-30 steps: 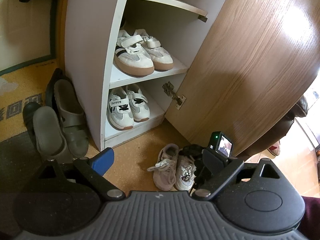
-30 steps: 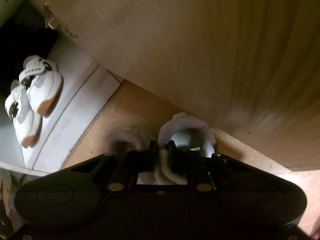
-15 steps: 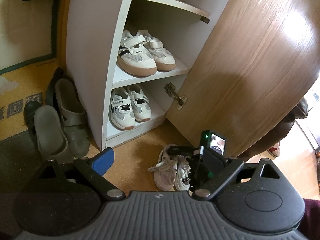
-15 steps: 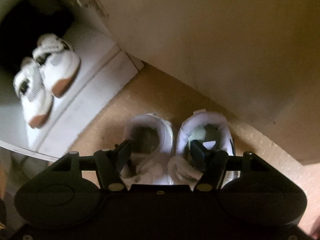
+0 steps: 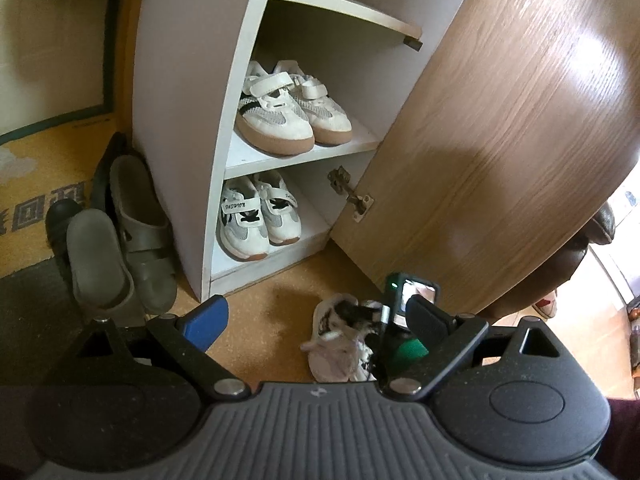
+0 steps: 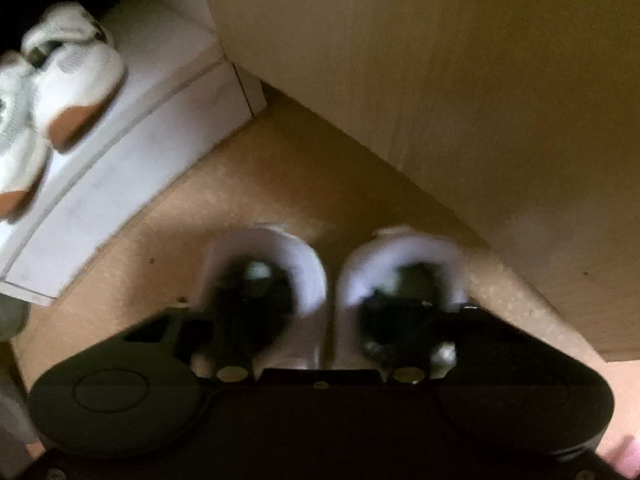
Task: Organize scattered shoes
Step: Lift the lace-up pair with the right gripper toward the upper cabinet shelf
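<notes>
A pair of small white sneakers (image 6: 304, 272) stands side by side on the tan floor in front of the cabinet; in the left wrist view the same pair (image 5: 336, 344) lies low in the middle. My right gripper (image 6: 324, 300) points down into them, one finger in each shoe opening. Its jaws are closing, with the two inner collars between them and a gap still showing between the shoes. The picture is blurred and dark there. My left gripper (image 5: 314, 308) hangs open above the floor, blue pad (image 5: 208, 318) on its left finger, holding nothing.
The white cabinet (image 5: 180, 120) holds one sneaker pair on the middle shelf (image 5: 288, 112) and another on the bottom shelf (image 5: 256, 216). Its wooden door (image 5: 500, 140) stands open on the right, close to the floor pair. Grey sandals (image 5: 120, 240) lie left of the cabinet.
My right gripper's fingers, close together a second ago, spread wide and dropped into the two shoe openings. The view rolled and slid toward the door. The left gripper stayed put.
</notes>
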Demonstrator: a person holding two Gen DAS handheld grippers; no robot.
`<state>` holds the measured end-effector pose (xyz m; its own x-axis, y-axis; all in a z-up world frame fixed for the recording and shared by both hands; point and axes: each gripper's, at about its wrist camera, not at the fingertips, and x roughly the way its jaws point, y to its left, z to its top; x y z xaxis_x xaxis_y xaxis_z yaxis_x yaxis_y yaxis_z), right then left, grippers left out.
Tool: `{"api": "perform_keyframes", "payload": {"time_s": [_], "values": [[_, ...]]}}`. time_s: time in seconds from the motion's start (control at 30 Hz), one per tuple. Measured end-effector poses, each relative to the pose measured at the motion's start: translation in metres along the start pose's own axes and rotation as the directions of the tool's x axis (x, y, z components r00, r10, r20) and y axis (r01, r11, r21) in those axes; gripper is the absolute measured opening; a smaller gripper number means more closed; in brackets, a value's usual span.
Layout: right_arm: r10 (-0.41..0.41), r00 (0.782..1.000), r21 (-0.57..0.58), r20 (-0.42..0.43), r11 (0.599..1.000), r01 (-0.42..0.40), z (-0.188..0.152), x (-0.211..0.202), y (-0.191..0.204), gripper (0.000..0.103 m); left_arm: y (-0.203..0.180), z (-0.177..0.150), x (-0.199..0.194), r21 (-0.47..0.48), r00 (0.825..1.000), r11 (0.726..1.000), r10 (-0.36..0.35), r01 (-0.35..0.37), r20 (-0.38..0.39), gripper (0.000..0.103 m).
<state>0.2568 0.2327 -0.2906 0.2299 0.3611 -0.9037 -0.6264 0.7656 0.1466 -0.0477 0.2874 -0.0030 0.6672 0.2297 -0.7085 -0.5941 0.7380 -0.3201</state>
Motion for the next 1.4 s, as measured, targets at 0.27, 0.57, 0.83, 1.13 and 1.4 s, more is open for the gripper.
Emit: {"api": "perform_keyframes", "payload": {"time_s": [0.27, 0.57, 0.83, 1.13, 1.4], "values": [[0.09, 0.987, 0.009, 0.133, 0.996, -0.092, -0.024, -0.063, -0.001, 0.021, -0.008, -0.002, -0.011, 0.009, 1.0, 1.0, 0.004, -0.004, 0.031, 0.096], [0.2, 0.915, -0.086, 0.352, 0.98, -0.181, 0.002, -0.212, 0.017, 0.021, -0.018, -0.007, -0.022, 0.023, 0.996, 0.999, 0.045, -0.047, 0.08, 0.096], [0.3, 0.805, -0.263, 0.512, 0.947, -0.186, 0.048, -0.365, 0.045, 0.021, -0.029, -0.008, -0.032, 0.044, 0.99, 0.997, 0.05, -0.056, 0.129, 0.096], [0.375, 0.743, -0.411, 0.555, 0.9, -0.146, 0.129, -0.47, 0.091, 0.021, -0.032, -0.006, -0.043, 0.032, 0.981, 0.997, 0.059, -0.066, 0.186, 0.096], [0.42, 0.738, -0.453, 0.528, 0.875, -0.173, 0.177, -0.445, 0.163, 0.021, -0.026, 0.005, -0.043, 0.005, 0.981, 0.999, 0.047, -0.049, 0.186, 0.096]]}}
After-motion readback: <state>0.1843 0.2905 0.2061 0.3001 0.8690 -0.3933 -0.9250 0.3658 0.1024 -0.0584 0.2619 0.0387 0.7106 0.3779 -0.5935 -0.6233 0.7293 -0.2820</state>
